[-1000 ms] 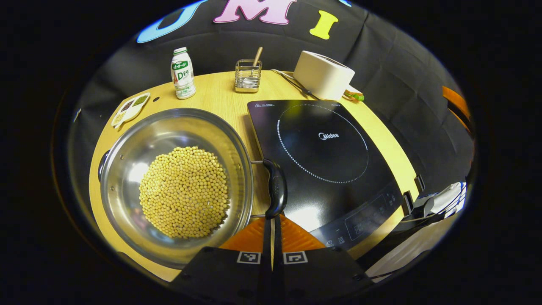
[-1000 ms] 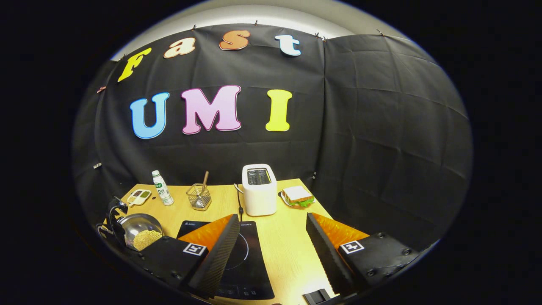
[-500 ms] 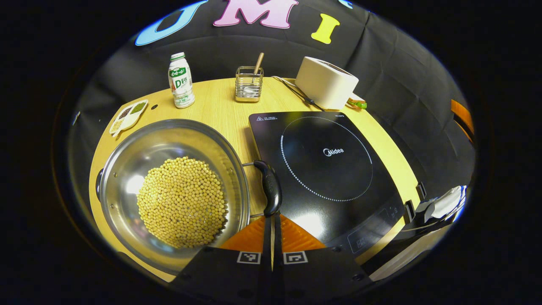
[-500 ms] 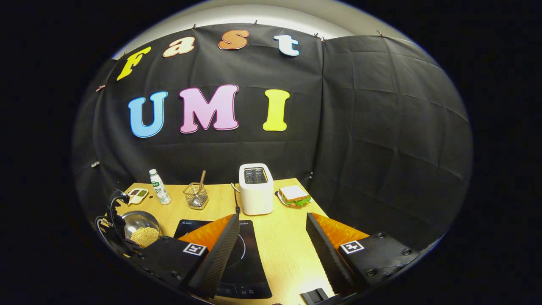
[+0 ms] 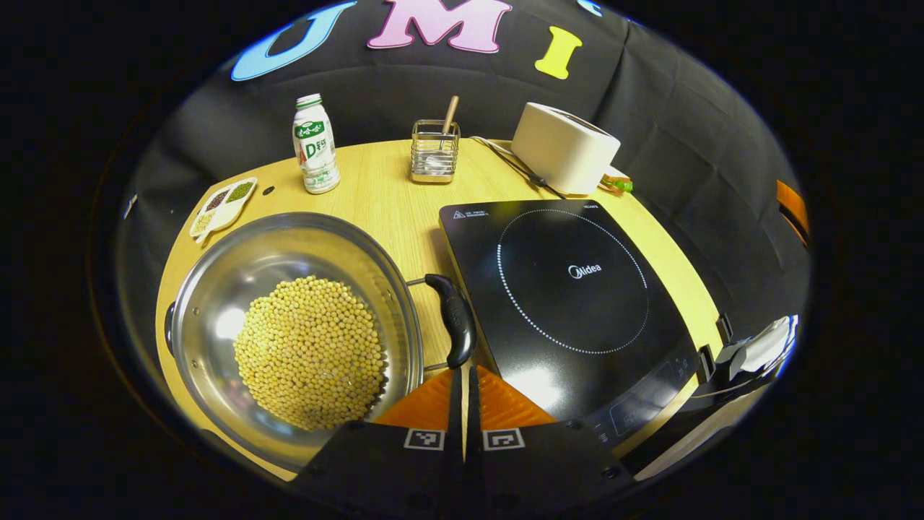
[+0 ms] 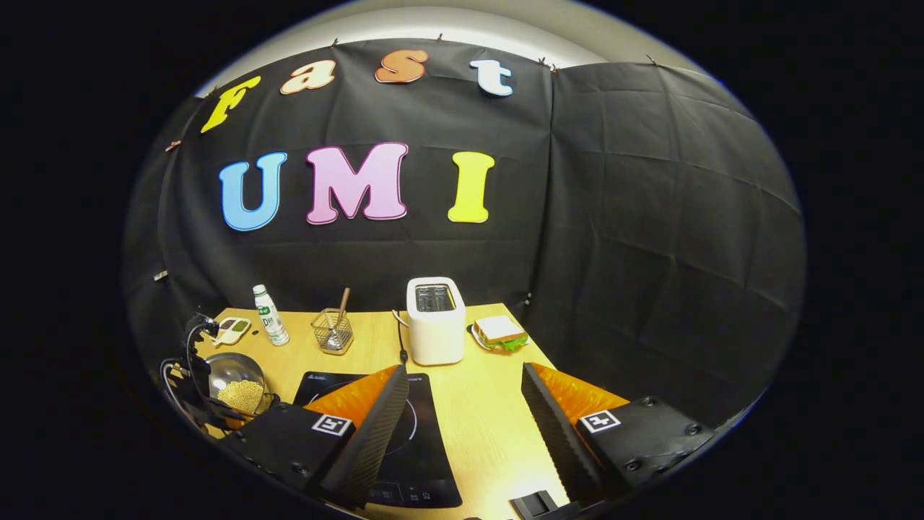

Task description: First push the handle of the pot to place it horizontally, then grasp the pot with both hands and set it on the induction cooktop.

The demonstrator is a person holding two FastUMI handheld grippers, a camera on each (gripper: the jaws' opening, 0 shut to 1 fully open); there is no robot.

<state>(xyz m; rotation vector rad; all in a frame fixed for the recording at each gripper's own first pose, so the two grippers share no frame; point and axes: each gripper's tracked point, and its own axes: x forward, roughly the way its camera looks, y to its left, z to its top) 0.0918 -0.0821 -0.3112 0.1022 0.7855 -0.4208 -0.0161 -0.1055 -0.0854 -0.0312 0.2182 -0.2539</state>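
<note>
A steel pot [image 5: 238, 260] holding soybeans [image 5: 310, 354] sits on the wooden table, left of the black induction cooktop [image 5: 577, 289]. Its black handle [image 5: 455, 325] lies between the pot's rim and the cooktop's left edge. My left gripper [image 5: 463, 372] is shut, and its tips touch the near end of the handle with nothing held between them. In the right gripper view, my right gripper [image 6: 465, 386] stands open above the front of the table, over the cooktop [image 6: 426, 448] and the bare wood to its right. The pot [image 6: 238, 383] is far off to the left.
Along the back of the table stand a white bottle [image 5: 315, 144], a wire holder with a spoon [image 5: 435, 152] and a white toaster [image 5: 567, 148] with its cord. A small divided dish [image 5: 222, 206] lies at the left edge. A sandwich [image 6: 498, 332] lies right of the toaster.
The far end of the handle has swung a little to the left, and the left gripper's view has pulled back slightly. The right gripper has drifted slightly and stays open.
</note>
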